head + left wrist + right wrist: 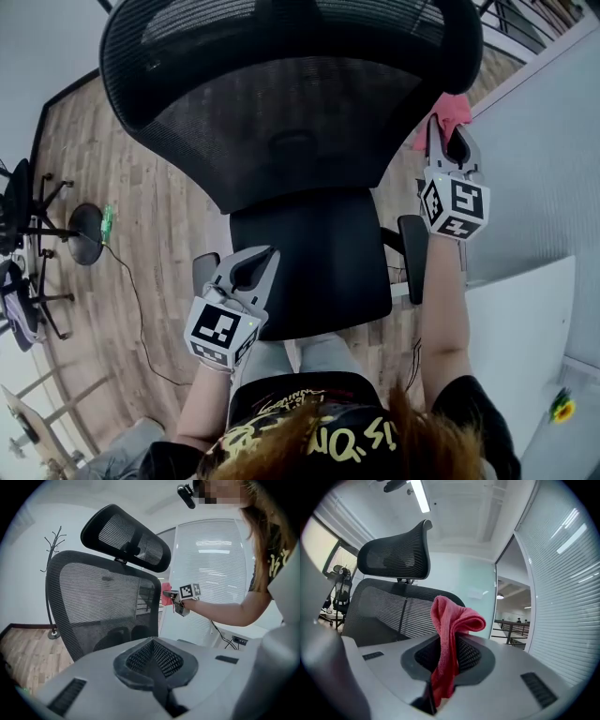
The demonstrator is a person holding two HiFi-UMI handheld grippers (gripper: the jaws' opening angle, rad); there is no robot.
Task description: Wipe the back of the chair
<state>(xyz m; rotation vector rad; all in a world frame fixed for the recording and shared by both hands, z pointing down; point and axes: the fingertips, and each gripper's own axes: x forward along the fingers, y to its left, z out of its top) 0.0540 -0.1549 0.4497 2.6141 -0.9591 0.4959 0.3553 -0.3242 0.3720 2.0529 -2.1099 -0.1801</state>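
One black mesh-backed office chair (281, 122), with one curved mesh headrest (393, 550) and two padded armrests (412, 246), stands on the wooden plank floor (141, 187) with its seat toward the person. The right tongs (451, 141) are clamped on a single pinkish-red cloth (451, 634), held up just beside the right edge of the backrest; contact with the mesh cannot be made out. The left tongs (253, 267) are closed on nothing, low by the seat's front left corner.
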